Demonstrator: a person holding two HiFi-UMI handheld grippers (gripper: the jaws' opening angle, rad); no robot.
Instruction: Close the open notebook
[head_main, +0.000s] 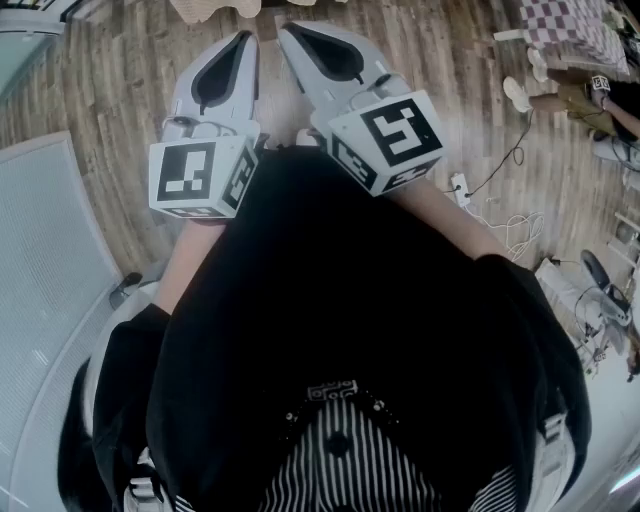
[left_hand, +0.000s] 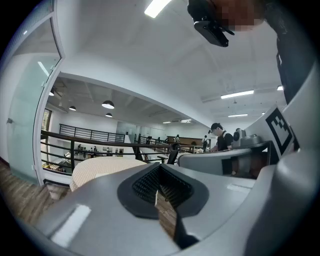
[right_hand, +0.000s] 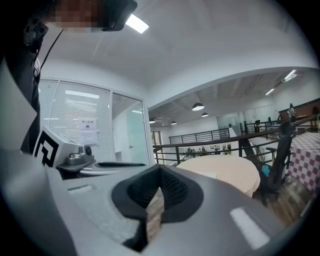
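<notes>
Wooden plank floor lies below, with a white power strip and loose white cables at the right. A round table in a beige cloth stands before a black railing, with dome ceiling lamps above. A paper notice is stuck on a glass partition. Far off is a person in a dark cap.

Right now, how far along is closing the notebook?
Nothing looks done: no notebook shows in any view. In hand: nothing; left tongs and right tongs are shut, empty, held out over the wood floor. Left: find the notebook, close it.
</notes>
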